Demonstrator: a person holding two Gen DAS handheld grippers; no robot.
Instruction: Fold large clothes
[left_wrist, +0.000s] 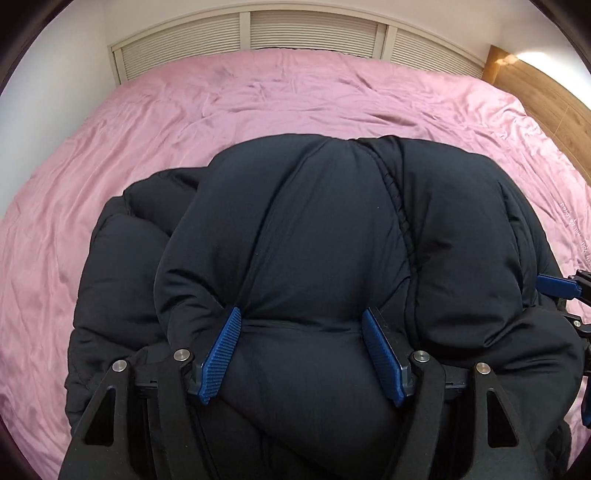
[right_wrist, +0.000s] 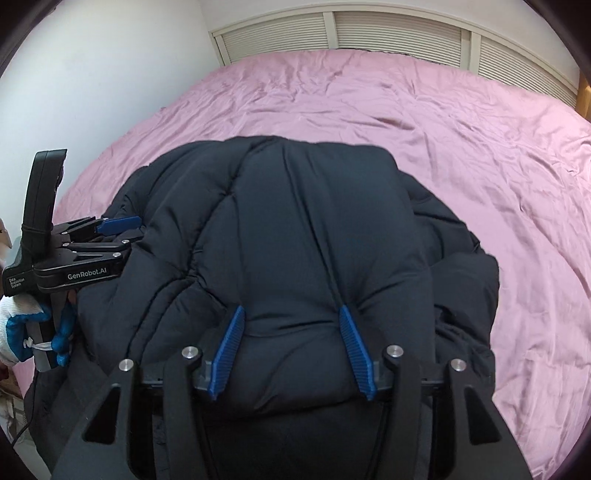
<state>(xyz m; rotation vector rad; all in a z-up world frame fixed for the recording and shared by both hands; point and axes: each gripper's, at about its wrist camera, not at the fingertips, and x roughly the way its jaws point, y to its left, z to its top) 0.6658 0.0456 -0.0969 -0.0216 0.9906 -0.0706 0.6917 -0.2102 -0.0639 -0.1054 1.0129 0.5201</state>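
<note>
Jacket (left_wrist: 314, 258), a dark puffy quilted one, lay bunched on the pink bedsheet (left_wrist: 110, 166) of the bed, near its close edge, folded over on itself into a thick mound. Its lower part was cut off by the bottom of both wrist views and by the black frames of the tongs, so the sleeves and hem could not be made out.

Left tongs (left_wrist: 303, 354) stood apart, a bulge of padded fabric swelling between the blue pads (left_wrist: 221, 354); the pads touched the cloth at its sides, but whether they still pinched it was hard to tell. Right tongs (right_wrist: 293, 354) were likewise apart, with a fold of the jacket rising between their blue pads (right_wrist: 231, 350).

From the right wrist view the left tongs showed side-on at the left edge, held in a white and blue glove (right_wrist: 26, 332), mostly cropped. A slatted headboard (left_wrist: 314, 33) and a white wall (right_wrist: 92, 74) stood beyond the bed.
</note>
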